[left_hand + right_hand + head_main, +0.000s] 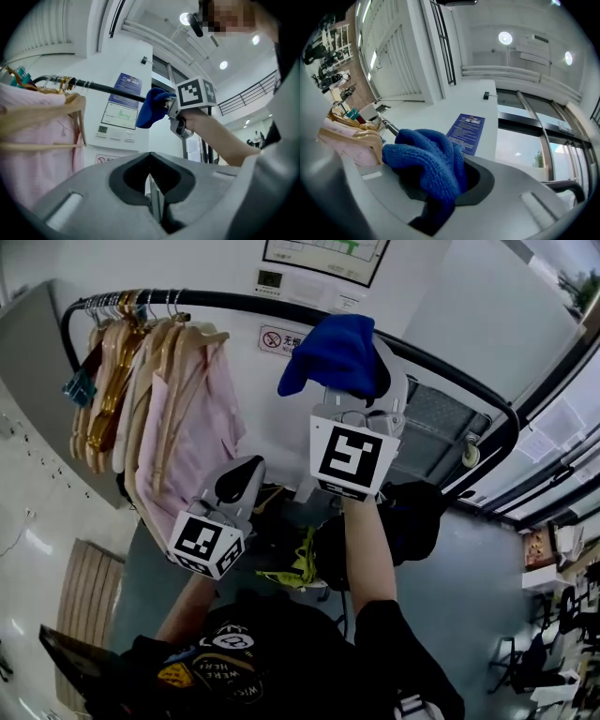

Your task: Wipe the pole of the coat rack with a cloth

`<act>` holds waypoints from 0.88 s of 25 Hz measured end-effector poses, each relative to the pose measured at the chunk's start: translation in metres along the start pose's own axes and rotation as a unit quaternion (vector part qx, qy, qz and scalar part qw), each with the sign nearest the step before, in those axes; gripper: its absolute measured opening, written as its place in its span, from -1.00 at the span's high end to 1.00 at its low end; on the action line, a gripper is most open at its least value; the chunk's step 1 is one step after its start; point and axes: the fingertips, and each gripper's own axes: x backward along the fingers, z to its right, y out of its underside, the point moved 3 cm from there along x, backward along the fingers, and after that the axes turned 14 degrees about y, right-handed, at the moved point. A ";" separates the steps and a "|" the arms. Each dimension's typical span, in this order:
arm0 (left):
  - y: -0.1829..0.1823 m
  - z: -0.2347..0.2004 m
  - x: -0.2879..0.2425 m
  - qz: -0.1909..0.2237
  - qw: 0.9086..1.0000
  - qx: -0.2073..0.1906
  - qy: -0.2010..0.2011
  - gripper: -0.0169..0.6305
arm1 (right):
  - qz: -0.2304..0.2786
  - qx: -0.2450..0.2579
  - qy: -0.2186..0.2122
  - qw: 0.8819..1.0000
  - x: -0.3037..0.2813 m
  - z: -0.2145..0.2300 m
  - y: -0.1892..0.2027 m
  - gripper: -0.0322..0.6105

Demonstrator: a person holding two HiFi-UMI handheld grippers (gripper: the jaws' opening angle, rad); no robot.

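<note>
The coat rack's black pole [234, 302] runs across the top of the head view and bends down at the right. A blue cloth [331, 353] lies over the pole near its middle, with my right gripper [361, 395] shut on it from below. The right gripper view has the cloth [430, 161] bunched between the jaws and a short piece of pole [389, 126] beyond it. My left gripper [246, 469] hangs lower and to the left, off the pole, jaws shut on nothing [152, 187]. In its view the pole [108, 89] meets the cloth [152, 108].
Pink garments [178, 427] on wooden hangers [112, 381] crowd the pole's left end. A white wall with posted signs [277, 337] stands behind the rack. The pole's right stretch [459, 381] is bare. A person's dark clothes and legs are below.
</note>
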 end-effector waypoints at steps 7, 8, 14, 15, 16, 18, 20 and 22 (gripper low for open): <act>0.013 0.052 -0.070 -0.010 0.993 0.013 0.113 0.94 | -0.050 0.050 0.097 0.993 0.027 0.131 0.055 0.68; 0.014 0.060 -0.078 -0.011 0.992 0.014 0.127 0.94 | -0.060 0.058 0.112 0.990 0.031 0.151 0.062 0.68; 0.022 0.091 -0.107 -0.023 0.984 0.023 0.173 0.94 | -0.110 0.060 0.194 0.973 0.049 0.251 0.091 0.68; 0.022 0.091 -0.107 -0.024 0.984 0.023 0.173 0.94 | -0.111 0.051 0.198 0.973 0.050 0.255 0.092 0.68; 0.021 0.090 -0.107 -0.024 0.985 0.022 0.171 0.94 | -0.109 0.045 0.197 0.973 0.049 0.255 0.091 0.68; 0.019 0.086 -0.107 -0.024 0.986 0.020 0.163 0.94 | -0.099 0.048 0.184 0.977 0.046 0.243 0.086 0.69; 0.019 0.081 -0.102 -0.024 0.988 0.017 0.150 0.94 | -0.087 0.067 0.162 0.981 0.040 0.218 0.080 0.69; 0.019 0.073 -0.093 -0.024 0.991 0.013 0.132 0.94 | -0.073 0.080 0.136 0.985 0.033 0.186 0.070 0.69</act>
